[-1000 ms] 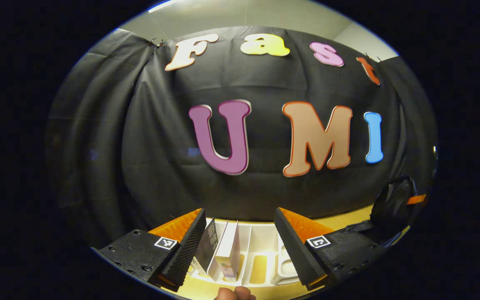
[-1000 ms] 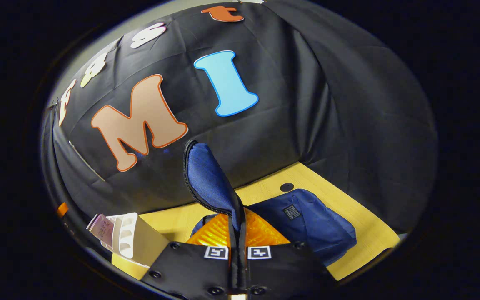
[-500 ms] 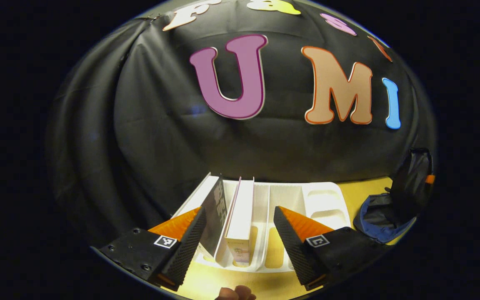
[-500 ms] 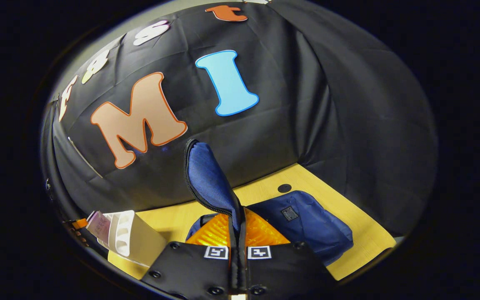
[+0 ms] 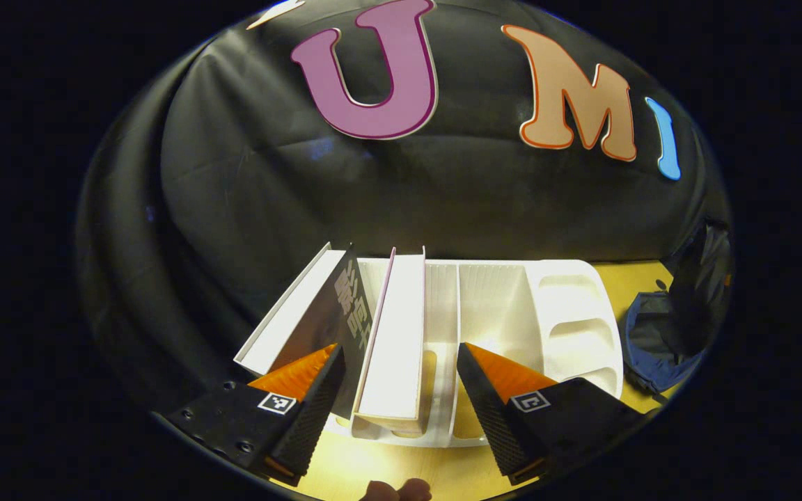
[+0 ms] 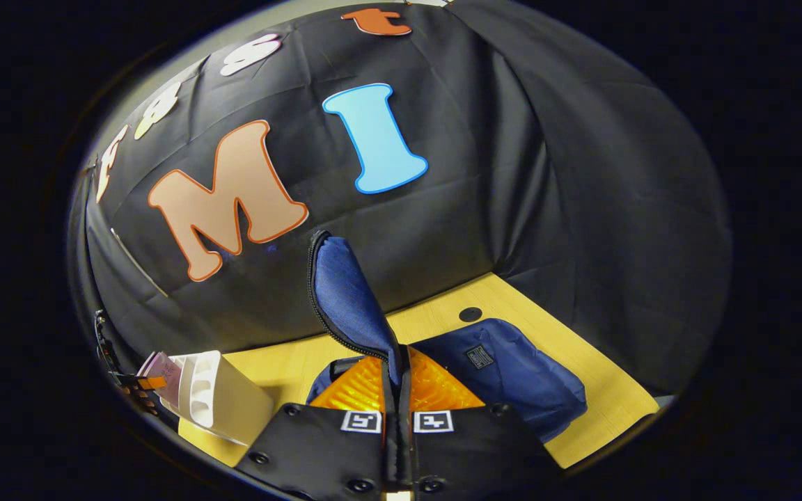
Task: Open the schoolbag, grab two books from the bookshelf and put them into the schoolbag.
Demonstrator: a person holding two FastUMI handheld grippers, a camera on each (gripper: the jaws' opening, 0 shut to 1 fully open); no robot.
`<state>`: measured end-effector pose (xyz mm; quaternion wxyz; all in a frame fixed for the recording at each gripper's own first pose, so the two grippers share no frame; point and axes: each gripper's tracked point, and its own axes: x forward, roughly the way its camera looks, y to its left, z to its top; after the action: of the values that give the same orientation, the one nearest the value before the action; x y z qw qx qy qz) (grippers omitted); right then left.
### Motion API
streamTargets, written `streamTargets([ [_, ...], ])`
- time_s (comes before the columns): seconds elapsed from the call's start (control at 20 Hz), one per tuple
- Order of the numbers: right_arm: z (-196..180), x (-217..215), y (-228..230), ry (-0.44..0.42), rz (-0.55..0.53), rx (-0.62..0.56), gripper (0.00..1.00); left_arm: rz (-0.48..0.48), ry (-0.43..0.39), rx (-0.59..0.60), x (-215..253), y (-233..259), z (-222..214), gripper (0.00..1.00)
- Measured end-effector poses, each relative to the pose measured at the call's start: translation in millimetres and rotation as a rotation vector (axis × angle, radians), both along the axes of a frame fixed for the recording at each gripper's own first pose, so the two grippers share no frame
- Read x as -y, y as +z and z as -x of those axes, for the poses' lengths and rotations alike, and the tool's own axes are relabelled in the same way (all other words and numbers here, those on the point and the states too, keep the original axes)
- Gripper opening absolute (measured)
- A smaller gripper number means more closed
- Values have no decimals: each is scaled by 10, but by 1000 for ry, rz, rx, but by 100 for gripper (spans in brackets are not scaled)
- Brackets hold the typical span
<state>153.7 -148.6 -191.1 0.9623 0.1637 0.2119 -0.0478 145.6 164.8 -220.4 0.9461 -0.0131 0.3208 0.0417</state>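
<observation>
Bag (image 6: 512, 376) unzipped, my right gripper (image 6: 397, 372) clamped on flap (image 6: 345, 292) at 12 | left gripper (image 5: 401, 390) wide, straddling books (image 5: 394, 341) in shelf (image 5: 568, 313), 12 | no book lifted or packed yet.

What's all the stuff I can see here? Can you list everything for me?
bookshelf: one, white, slotted rack on the table, in front of the left hand-held gripper.
books: two, one dark-covered and one white, upright in the bookshelf's left slots.
schoolbag: one, blue, lying on the table to the right of the bookshelf.
schoolbag flap: one, blue with a zip edge, lifted upright.
table: one, yellow wood.
left hand-held gripper: one, open, fingers either side of the books.
right hand-held gripper: one, shut on the schoolbag flap.
</observation>
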Motion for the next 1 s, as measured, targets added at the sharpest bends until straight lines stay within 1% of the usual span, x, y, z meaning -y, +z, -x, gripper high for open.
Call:
streamTargets([
  [0.05, 2, 2, 1, -4, -1, 0, 3, -2, -10, -15, 11, -20, -15, 95],
  [0.1, 6, 2, 1, -6, -2, 1, 7, 2, -23, -38, 34, -45, -13, 93],
  [0.15, 3, 11, 6, -8, -2, 1, 3, 7, -36, -62, 56, -77, -5, 92],
  [0.2, -1, 10, 7, -11, -2, 2, 3, 9, -48, -84, 83, -107, -3, 86],
  [0.25, -4, 15, 14, -14, -2, 3, 7, 7, -63, -106, 104, -144, 2, 83],
  [0.3, 4, 13, 8, -17, -1, 3, 3, -5, -67, -128, 81, -180, 3, 75],
  [0.35, -1, 15, 23, -17, -1, 3, 3, -15, -73, -147, 59, -218, 17, 68],
  [0.4, 3, 12, 8, -19, 3, 2, 3, -27, -74, -164, 45, -231, 15, 68],
  [0.5, -14, 22, 3, -21, 7, 1, 3, -55, -74, -206, 14, -284, 23, 61],
  [0.6, -14, 19, -4, -26, 5, 0, 3, -40, -97, -240, 75, -308, 53, 49],
  [0.65, -16, 22, -4, -29, 4, -1, 7, -17, -113, -246, 150, -320, 30, 49],
  [0.7, -11, 22, -1, -29, 4, -1, 3, -19, -119, -268, 168, -337, 36, 41],
  [0.75, -13, 32, 2, -30, 7, -1, 3, -23, -123, -281, 169, -345, 53, 40],
  [0.8, -11, 23, -1, -29, 9, -1, 7, -28, -127, -288, 181, -351, 43, 40],
  [0.85, -11, 27, 8, -29, 10, -1, 7, -31, -126, -300, 178, -367, 59, 39],
  [0.9, -13, 25, -1, -29, 11, 0, 3, -32, -126, -296, 175, -354, 44, 39],
  [1.0, -6, 28, 2, -33, 7, 1, 3, -28, -127, -307, 177, -371, 65, 38],
])
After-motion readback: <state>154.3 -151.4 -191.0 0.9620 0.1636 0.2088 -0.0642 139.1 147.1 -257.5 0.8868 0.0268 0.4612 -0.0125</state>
